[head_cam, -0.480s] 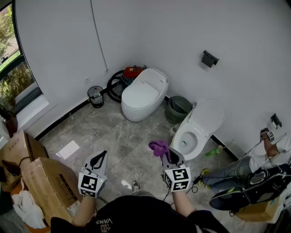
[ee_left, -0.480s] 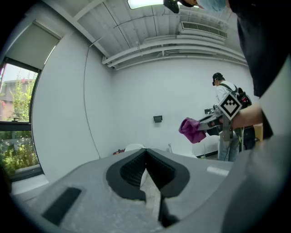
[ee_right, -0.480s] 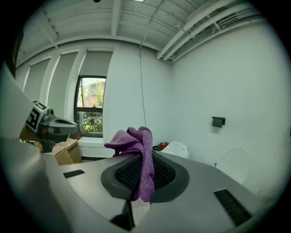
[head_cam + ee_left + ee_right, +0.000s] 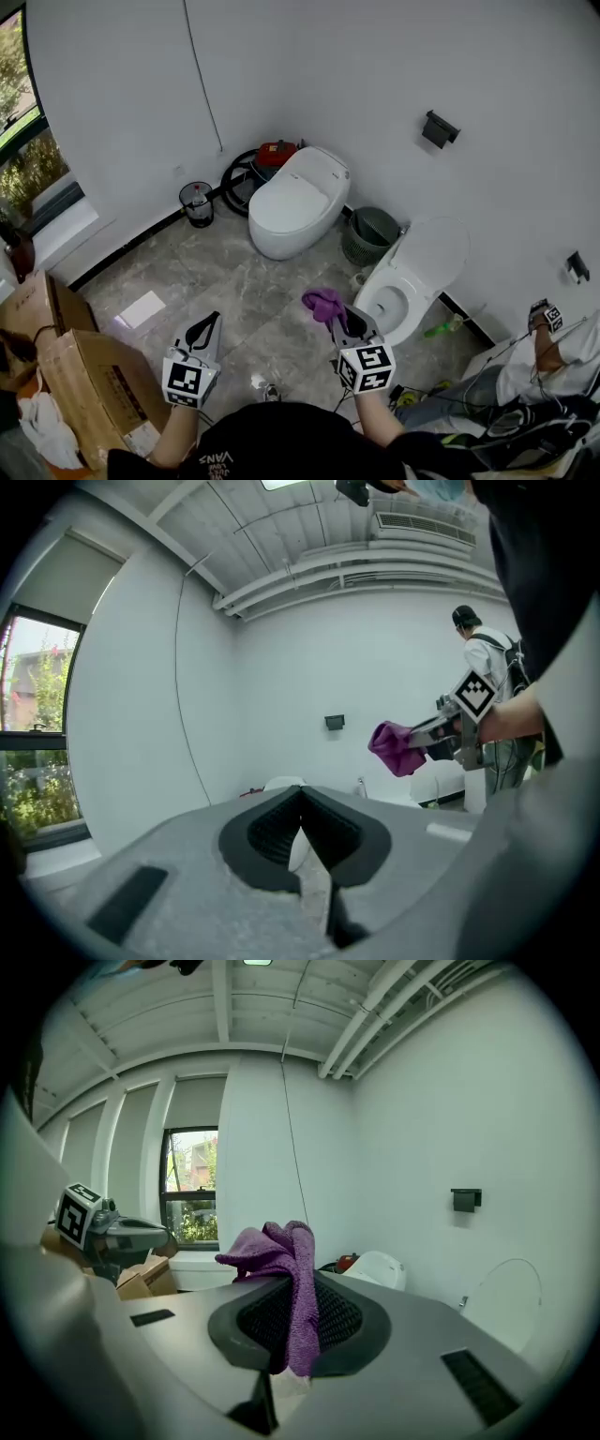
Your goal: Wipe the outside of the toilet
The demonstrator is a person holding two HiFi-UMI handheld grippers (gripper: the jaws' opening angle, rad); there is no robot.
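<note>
Against the curved white wall, seen from the head camera, a small black bin [image 4: 196,202] stands by the skirting; what it holds I cannot make out. A green basket [image 4: 369,219] sits between the closed toilet [image 4: 298,197] and a second toilet [image 4: 406,279] with its lid up and its bowl open. Cardboard boxes [image 4: 89,375] at the left have white rags [image 4: 42,427] just beside them. Both grippers hang over the grey floor tiles, well short of either toilet. The right gripper [image 4: 339,316] carries a purple cloth [image 4: 323,303], and the left gripper [image 4: 212,322] tapers to a point. From the left gripper view its jaws meet at the tips with nothing between them. The cloth hangs off to the right in the other gripper's grip, and another person [image 4: 487,667] stands upright beyond it, where the head camera shows only legs and an arm. From the right gripper view the jaws are clamped on the cloth, which bunches up above the pads. This view alone takes in the window [image 4: 192,1199] and the ceiling beams [image 4: 222,997].
</note>
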